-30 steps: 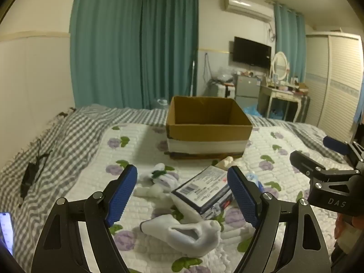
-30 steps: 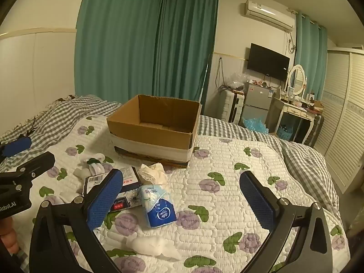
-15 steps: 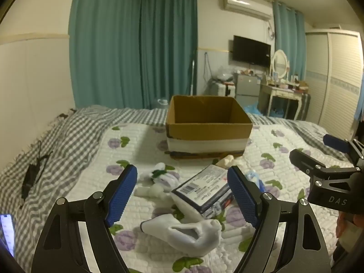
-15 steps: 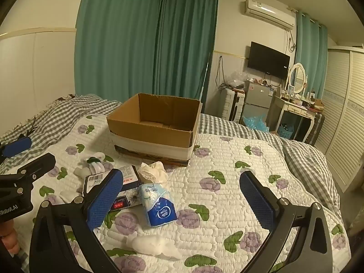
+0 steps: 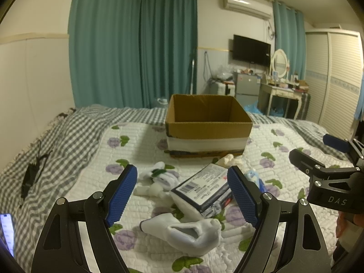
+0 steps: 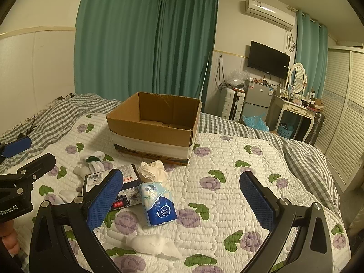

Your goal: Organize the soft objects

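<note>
An open cardboard box (image 5: 208, 125) (image 6: 157, 128) stands on the flowered quilt. In front of it lie a white sock (image 5: 184, 232) (image 6: 154, 243), a bundle of white and green socks (image 5: 160, 174) (image 6: 92, 161), a dark flat packet (image 5: 202, 188) (image 6: 127, 191), a blue tissue pack (image 6: 159, 204) (image 5: 254, 177) and a cream crumpled cloth (image 6: 153, 170) (image 5: 228, 159). My left gripper (image 5: 182, 195) hovers open over the white sock and packet. My right gripper (image 6: 182, 199) is open above the tissue pack. Neither holds anything.
The quilt (image 6: 238, 170) covers a grey checked bedspread (image 5: 56, 147). A black cable (image 5: 31, 175) lies at the bed's left side, a lit phone (image 5: 6, 232) lower left. A fridge (image 6: 257, 100), dressing table (image 6: 295, 109) and wardrobe (image 6: 341, 125) stand beyond.
Both grippers have crept slightly forward and down toward the objects; their jaws stay open and nothing on the bed has moved.
</note>
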`<state>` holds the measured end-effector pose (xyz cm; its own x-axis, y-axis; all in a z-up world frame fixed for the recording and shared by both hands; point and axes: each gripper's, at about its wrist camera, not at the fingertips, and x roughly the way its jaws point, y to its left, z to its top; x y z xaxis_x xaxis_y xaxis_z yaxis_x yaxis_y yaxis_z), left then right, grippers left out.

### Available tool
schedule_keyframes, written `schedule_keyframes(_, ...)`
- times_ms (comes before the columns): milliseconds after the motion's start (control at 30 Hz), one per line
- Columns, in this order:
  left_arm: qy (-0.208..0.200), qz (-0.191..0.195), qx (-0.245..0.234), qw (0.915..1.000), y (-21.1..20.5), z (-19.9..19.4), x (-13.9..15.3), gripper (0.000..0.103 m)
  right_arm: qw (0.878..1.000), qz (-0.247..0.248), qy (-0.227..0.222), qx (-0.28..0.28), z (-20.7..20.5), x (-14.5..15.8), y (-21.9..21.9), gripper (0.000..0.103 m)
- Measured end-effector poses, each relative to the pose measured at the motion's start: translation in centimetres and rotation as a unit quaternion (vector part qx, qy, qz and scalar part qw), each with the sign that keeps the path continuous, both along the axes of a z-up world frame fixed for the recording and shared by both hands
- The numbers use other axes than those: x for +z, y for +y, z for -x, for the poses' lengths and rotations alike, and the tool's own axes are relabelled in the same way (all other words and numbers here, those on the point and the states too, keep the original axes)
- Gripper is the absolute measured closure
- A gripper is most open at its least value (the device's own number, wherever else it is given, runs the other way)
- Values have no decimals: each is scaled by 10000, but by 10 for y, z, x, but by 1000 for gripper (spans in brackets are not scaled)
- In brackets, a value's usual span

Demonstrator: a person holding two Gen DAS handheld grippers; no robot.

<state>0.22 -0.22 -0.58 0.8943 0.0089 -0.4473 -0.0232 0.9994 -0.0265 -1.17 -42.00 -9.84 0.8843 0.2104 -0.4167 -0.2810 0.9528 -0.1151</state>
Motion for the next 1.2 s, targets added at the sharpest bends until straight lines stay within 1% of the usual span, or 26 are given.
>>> schedule_keyframes(1200,2,-21,-12,10000,-2,2,-1,20,10000,10,29,-1,-2,0,2,0)
